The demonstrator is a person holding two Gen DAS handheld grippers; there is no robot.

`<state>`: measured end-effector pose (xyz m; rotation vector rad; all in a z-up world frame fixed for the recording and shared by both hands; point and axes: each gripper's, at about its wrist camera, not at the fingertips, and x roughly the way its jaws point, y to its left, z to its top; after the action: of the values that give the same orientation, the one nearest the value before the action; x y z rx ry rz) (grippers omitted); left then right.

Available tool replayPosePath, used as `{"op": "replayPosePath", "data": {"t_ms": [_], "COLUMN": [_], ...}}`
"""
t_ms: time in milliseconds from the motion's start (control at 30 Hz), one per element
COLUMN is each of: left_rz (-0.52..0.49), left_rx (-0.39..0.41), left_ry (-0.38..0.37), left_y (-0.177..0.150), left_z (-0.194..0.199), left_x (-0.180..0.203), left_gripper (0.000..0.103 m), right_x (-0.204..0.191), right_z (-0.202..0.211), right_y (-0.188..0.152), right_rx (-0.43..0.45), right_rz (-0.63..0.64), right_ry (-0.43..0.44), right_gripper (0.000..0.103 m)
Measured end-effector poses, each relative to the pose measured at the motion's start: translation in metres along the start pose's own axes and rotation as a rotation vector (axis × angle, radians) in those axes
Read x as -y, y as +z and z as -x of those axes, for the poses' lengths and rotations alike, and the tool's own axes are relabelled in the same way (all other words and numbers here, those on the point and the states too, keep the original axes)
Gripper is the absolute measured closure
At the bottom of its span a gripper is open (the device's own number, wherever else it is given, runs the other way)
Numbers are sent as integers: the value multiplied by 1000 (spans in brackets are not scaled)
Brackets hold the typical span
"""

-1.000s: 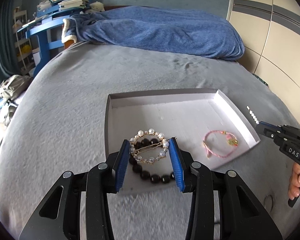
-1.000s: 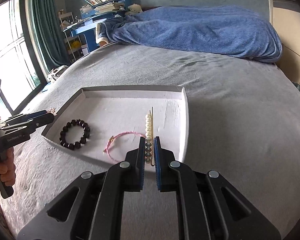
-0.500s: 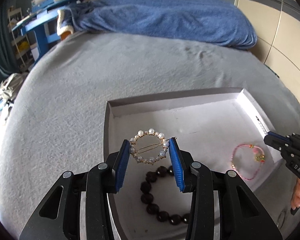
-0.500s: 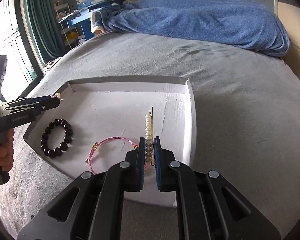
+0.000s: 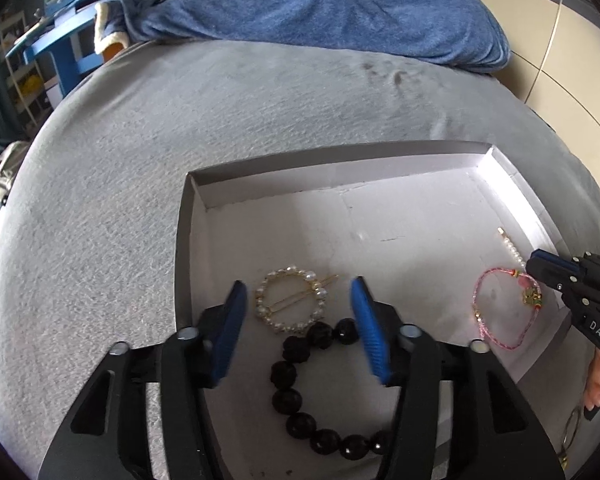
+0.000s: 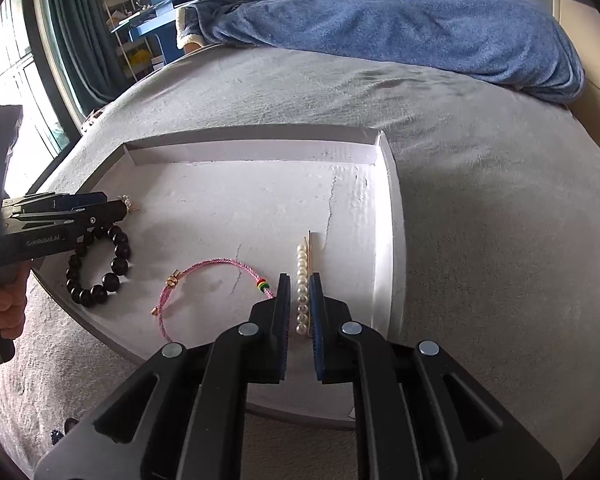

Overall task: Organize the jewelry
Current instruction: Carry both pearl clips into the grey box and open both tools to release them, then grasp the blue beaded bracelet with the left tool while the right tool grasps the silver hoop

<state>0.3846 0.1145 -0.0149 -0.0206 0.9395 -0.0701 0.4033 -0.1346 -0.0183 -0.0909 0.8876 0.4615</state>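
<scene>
A white shallow tray [image 5: 400, 208] [image 6: 252, 152] lies on a grey bed. In it are a round pearl hair clip [image 5: 291, 306], a black bead bracelet [image 5: 300, 392] [image 6: 98, 272], a pink cord bracelet [image 5: 504, 308] [image 6: 204, 284] and a straight pearl hair pin [image 5: 510, 246] [image 6: 303, 288]. My left gripper [image 5: 298, 288] is open, its fingers apart on either side of the round clip, which lies on the tray floor. My right gripper [image 6: 299, 280] has its fingers slightly apart around the pearl pin, which rests on the tray near the right wall.
A blue blanket [image 5: 320, 12] [image 6: 400, 24] is heaped at the far side of the bed. A blue desk with books [image 6: 160, 4] stands beyond it at the left. A curtain and window [image 6: 20, 60] are at the left, a pale wall [image 5: 560, 40] at the right.
My left gripper has opened and let the round pearl clip down into the tray beside the black bracelet. My right gripper has lowered the pearl pin onto the tray and parted its fingers a little.
</scene>
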Motion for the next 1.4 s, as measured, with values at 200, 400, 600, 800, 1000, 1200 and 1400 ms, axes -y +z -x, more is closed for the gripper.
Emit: {"op": "replayPosePath", "data": {"t_ms": [200,400,600,800,1000,1200,1400], "left_rz": [20,50,50,88,82,101,97], "left_rx": [81,121,128,125,102,70,39], "left_ry": [-4,1,15,-31,-48,-45,-39], "left_y": [2,-6,-25,-61,-96,-136,-167], "left_z": [25,46,69,95,109,122,130], "left_x": [2,4,7,18,32,38,48], "left_gripper": [29,24,21,20,20,20,20], "right_x": [3,-2,-8,-14,-20,-15,-6], "right_z": [20,41,64,82,98,108,117], "right_y": [3,-2,-12,-33,-56,-78,-98], "right_rx": [58,100,127,124,114,100,90], "right_rz": [-17,-31,-25,-39,-37,-60,-87], "right_ry": [5,15,12,27,28,2,-11], "right_gripper": [82,62,48,45,37,35,34]}}
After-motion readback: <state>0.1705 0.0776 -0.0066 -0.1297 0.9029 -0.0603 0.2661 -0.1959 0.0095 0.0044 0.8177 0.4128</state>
